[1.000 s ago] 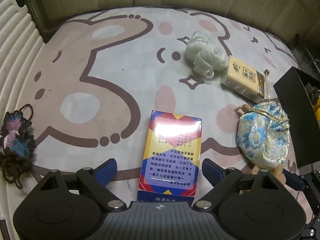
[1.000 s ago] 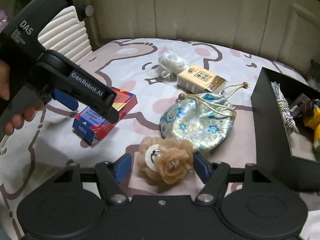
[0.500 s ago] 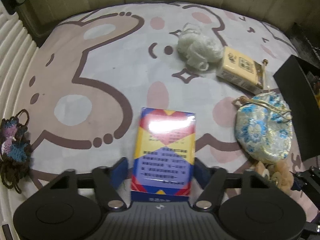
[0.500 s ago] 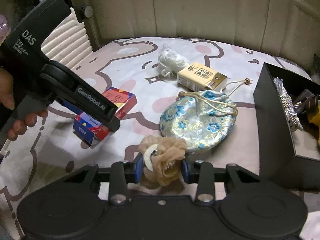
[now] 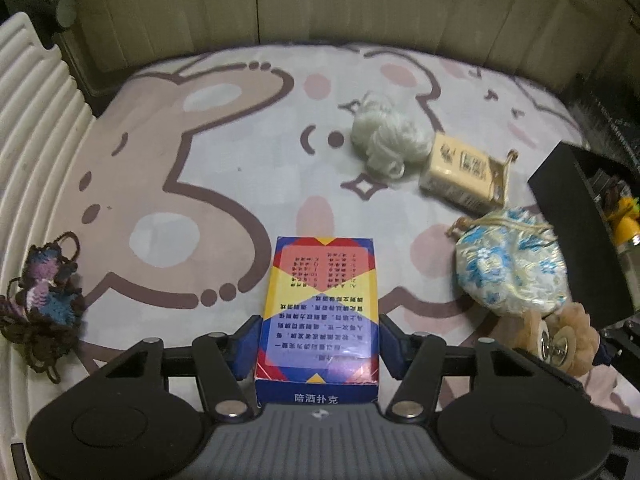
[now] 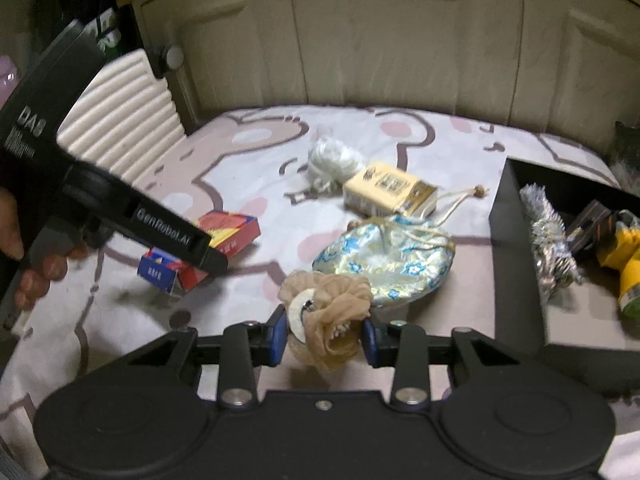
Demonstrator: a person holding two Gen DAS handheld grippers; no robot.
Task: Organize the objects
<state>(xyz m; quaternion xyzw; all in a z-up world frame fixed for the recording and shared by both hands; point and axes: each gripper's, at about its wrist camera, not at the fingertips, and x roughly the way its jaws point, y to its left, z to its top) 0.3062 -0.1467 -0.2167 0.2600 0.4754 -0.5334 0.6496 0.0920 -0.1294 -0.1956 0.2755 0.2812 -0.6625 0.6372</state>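
My left gripper (image 5: 318,346) is shut on a red, yellow and blue card box (image 5: 319,300), lifted off the cartoon-print mat; the box also shows in the right wrist view (image 6: 200,252). My right gripper (image 6: 324,338) is shut on a tan fabric flower clip (image 6: 326,316), raised above the mat; the clip also shows in the left wrist view (image 5: 558,342). A blue-flowered silk pouch (image 6: 386,264), a cream carton (image 6: 388,194) and a ball of white yarn (image 6: 334,164) lie on the mat.
A black open box (image 6: 516,248) at the right holds a silver tassel (image 6: 550,236) and a yellow item (image 6: 626,260). A dark crochet piece (image 5: 40,304) lies at the mat's left edge. A white ribbed panel (image 5: 32,120) stands at the left. Cabinet doors stand behind.
Both grippers closed from open: the left onto the card box, the right onto the flower clip. Both now hold their objects lifted off the mat.
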